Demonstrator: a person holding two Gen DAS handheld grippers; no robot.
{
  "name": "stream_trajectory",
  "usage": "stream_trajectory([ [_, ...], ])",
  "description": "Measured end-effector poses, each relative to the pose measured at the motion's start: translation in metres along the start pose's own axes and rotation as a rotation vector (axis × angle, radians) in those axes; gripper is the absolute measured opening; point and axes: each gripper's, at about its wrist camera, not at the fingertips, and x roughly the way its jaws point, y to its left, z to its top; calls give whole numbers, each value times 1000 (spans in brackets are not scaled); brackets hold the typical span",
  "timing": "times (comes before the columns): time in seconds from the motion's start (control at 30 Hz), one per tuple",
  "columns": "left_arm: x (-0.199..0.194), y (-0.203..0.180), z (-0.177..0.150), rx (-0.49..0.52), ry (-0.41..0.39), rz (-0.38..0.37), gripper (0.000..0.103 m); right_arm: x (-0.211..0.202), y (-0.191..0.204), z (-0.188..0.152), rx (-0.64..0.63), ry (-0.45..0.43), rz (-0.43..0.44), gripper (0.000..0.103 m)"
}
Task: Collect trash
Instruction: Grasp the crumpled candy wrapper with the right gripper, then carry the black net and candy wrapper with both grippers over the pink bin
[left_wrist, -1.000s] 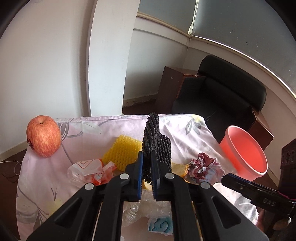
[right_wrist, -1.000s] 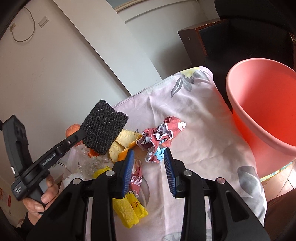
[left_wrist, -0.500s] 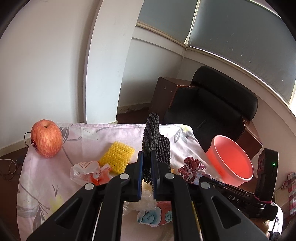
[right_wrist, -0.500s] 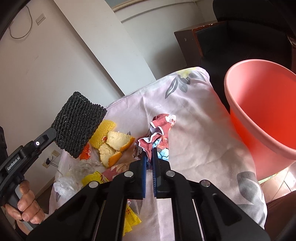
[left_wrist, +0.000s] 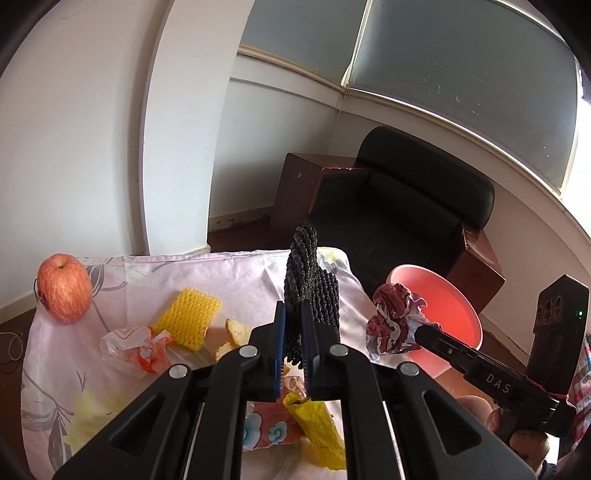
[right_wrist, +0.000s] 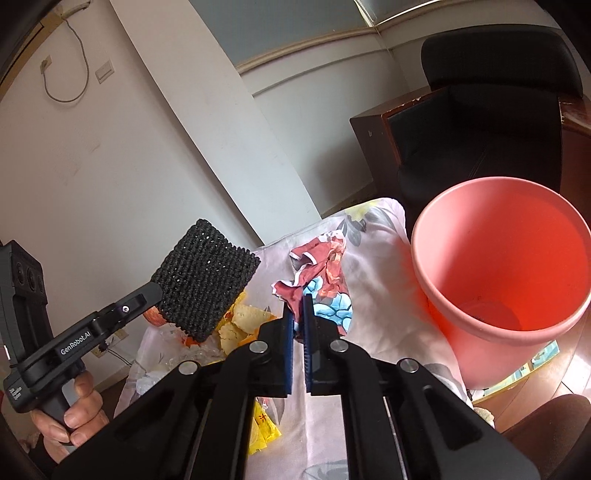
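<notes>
My left gripper (left_wrist: 293, 314) is shut on a black foam net sleeve (left_wrist: 312, 291), held up above the table; the same sleeve (right_wrist: 205, 290) shows at the left of the right wrist view. My right gripper (right_wrist: 298, 306) is shut on a crumpled red patterned wrapper (right_wrist: 321, 273), lifted off the cloth; that wrapper (left_wrist: 393, 319) hangs in front of the pink bucket (left_wrist: 448, 317). The bucket (right_wrist: 506, 266) stands open to the right of the table. A yellow foam net (left_wrist: 187, 317), an orange-white plastic wrapper (left_wrist: 135, 345), peel pieces (left_wrist: 234, 330) and a yellow wrapper (left_wrist: 317, 424) lie on the cloth.
A red apple (left_wrist: 63, 288) sits at the far left corner of the floral tablecloth (left_wrist: 221, 269). A black armchair (left_wrist: 399, 210) and a brown cabinet (left_wrist: 295, 192) stand behind the table. A person's hand (right_wrist: 72, 410) holds the left gripper's handle.
My right gripper closed on the red patterned wrapper and raised it off the cloth toward the bucket. My left gripper rose with the black sleeve still in it.
</notes>
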Motion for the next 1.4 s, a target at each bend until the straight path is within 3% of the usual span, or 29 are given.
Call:
stream_trajectory([
  [0.23,4,-31,3,47,10,-42,7,-30,-27,10,54,-87,-22,5],
  [0.63,32,-98,8,135,45,-134,7,-58,-96,19,148,-182,-179,5],
  [1.13,98,-172,3,229,130,-153,7,-46,-124,22,139,-175,-274,5],
  [1.4,128,-183,-3,240,178,-120,7,-41,-137,21,157,-164,-289,5],
])
